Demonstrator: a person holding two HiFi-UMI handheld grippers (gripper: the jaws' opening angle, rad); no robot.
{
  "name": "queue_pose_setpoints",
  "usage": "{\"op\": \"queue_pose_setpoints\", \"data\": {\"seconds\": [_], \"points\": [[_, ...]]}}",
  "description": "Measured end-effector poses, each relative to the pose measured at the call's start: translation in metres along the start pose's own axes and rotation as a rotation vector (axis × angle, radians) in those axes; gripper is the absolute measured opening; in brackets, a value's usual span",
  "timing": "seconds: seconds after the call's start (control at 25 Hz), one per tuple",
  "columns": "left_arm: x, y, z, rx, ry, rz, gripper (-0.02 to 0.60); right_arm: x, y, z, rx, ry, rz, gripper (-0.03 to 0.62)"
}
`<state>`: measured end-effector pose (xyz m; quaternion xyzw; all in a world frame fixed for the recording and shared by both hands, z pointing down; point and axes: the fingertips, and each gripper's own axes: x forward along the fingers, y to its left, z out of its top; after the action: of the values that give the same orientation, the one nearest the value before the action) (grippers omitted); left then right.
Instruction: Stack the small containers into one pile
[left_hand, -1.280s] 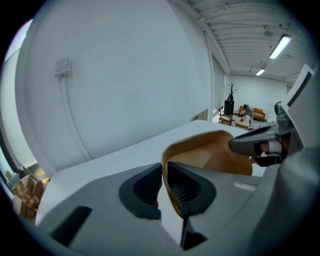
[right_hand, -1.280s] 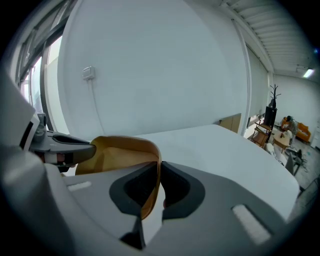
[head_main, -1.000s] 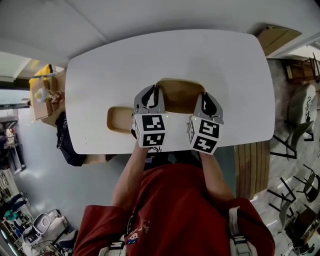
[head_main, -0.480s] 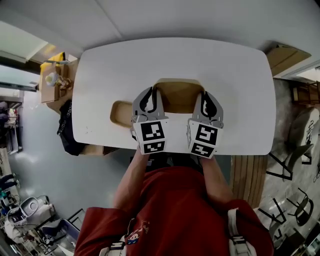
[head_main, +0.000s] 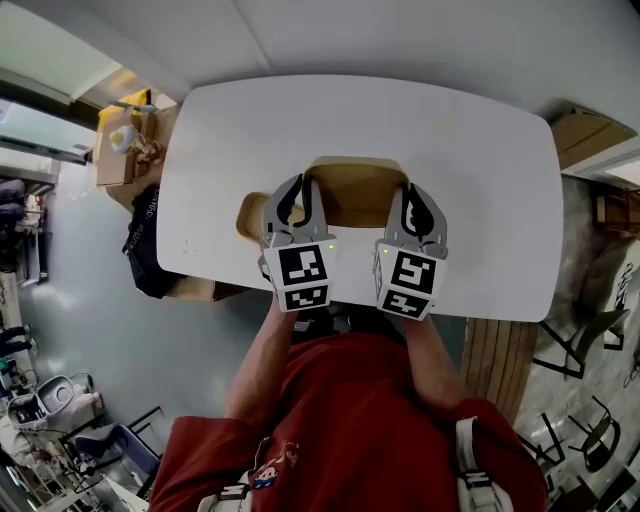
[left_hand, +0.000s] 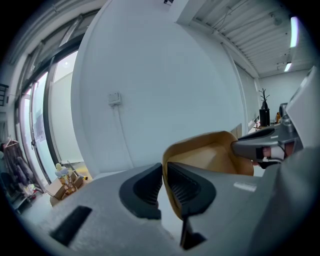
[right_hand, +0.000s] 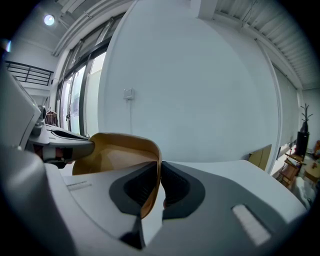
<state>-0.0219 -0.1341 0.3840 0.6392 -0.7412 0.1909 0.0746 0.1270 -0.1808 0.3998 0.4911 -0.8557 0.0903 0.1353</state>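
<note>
The left gripper (head_main: 303, 196) clamps the left wall of a tan container (head_main: 356, 188), and the right gripper (head_main: 417, 207) clamps its right wall. In both gripper views the thin wall sits pinched between the nearly closed jaws. The container sits over the near middle of the white table (head_main: 460, 130). A smaller tan container (head_main: 249, 215) rests on the table just beside its left side.

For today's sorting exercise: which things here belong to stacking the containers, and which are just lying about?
Job: large tan container, gripped by left gripper and right gripper; second tan container to its left.
Lying about: cardboard boxes, black bag, chairs.
</note>
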Motion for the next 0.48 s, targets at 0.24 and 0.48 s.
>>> {"op": "queue_pose_setpoints", "data": {"seconds": [0.24,0.48], "points": [[-0.004,0.043,-0.013,-0.016,-0.002,-0.016,0.037,0.007,0.044,0.002,-0.006,-0.003,-0.018,0.028],[-0.011,0.099,-0.021,-0.040,-0.013,-0.059,0.034,0.007,0.103,0.008,-0.013,0.005,-0.056,0.029]]}}
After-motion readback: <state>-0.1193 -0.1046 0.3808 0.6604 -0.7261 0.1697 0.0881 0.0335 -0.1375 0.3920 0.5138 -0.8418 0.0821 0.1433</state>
